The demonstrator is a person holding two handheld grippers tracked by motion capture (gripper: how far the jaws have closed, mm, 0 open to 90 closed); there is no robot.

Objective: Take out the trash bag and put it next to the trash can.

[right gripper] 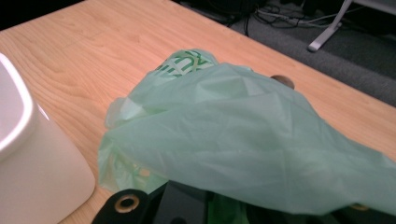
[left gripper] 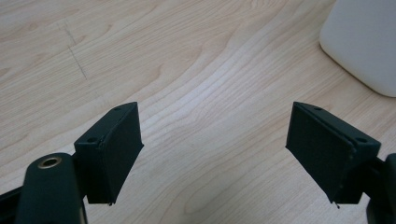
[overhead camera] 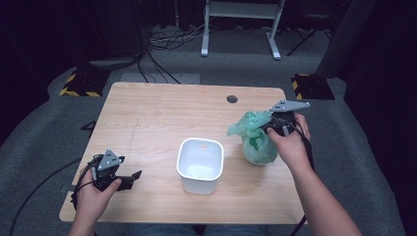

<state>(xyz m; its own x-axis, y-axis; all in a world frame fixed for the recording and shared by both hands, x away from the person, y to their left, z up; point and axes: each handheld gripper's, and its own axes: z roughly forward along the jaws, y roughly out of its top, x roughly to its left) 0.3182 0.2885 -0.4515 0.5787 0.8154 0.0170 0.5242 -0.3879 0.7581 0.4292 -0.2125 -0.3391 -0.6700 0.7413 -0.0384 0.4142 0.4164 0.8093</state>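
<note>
A green plastic bag [overhead camera: 258, 143] stands bunched on the right side of the wooden table [overhead camera: 162, 113]. My right gripper [overhead camera: 270, 127] is at the bag's top and shut on its gathered plastic. In the right gripper view the bag [right gripper: 243, 135] drapes over the jaws and hides them. A white bin [overhead camera: 199, 164] stands open and upright at the table's middle, just left of the bag. It also appears as the white bin [right gripper: 28, 172] and the white bin [left gripper: 364, 42] in the gripper views. My left gripper [overhead camera: 132, 178] rests low at the front left, open [left gripper: 215, 121], with bare wood between its pads.
A round cable hole [overhead camera: 232, 99] sits near the table's far edge. Beyond the table are a white desk frame [overhead camera: 241, 29], floor cables [overhead camera: 167, 39] and two yellow-and-black striped blocks [overhead camera: 78, 83] [overhead camera: 312, 84]. Bare wood lies left of the bin.
</note>
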